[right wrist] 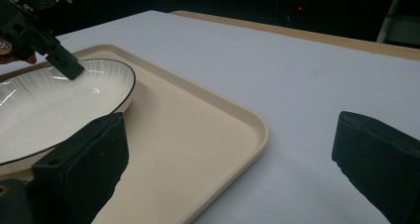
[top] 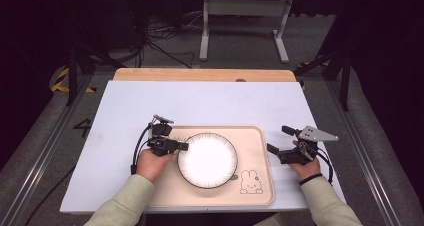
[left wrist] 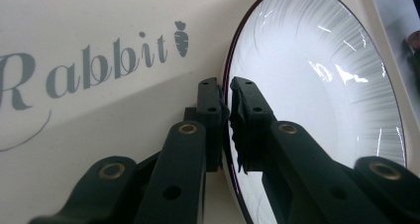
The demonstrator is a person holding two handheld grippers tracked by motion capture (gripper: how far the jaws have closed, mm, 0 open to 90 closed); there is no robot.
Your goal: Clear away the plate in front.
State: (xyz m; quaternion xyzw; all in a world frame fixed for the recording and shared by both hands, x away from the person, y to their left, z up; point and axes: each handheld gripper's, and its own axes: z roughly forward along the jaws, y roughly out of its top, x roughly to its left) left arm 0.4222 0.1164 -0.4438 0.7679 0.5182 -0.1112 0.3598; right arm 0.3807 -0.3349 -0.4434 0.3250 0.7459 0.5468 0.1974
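Plate: white, ribbed, thin dark rim line. Sits on the beige tray, in the tray's left-centre part, near the worktop's front edge.

Left tongs: pinching the plate's left rim. In the left gripper view the two black jaws are pressed together on the rim, one jaw outside over the tray, the other inside over the ribbed face. Whether the plate is lifted off the tray there or still flat, can't tell. Left hand comes in from the front edge, sleeve light green.

Tray: rounded corners, raised lip, long side parallel to the worktop's front edge, placed right of centre. "Rabbit" lettering with a carrot mark is on the tray just left of the plate; rabbit drawing in the tray's front-right corner, just beside the plate's rim.

Right tongs: spread wide, nothing between the jaws. They sit just outside the tray's right edge, over bare worktop, pointing left towards the tray. Right gripper view: one jaw over the tray, the other over the white worktop surface, with the tray's corner between them. Well apart from the plate.

Worktop: white sheet over a wooden top, wood strip showing along the far edge.
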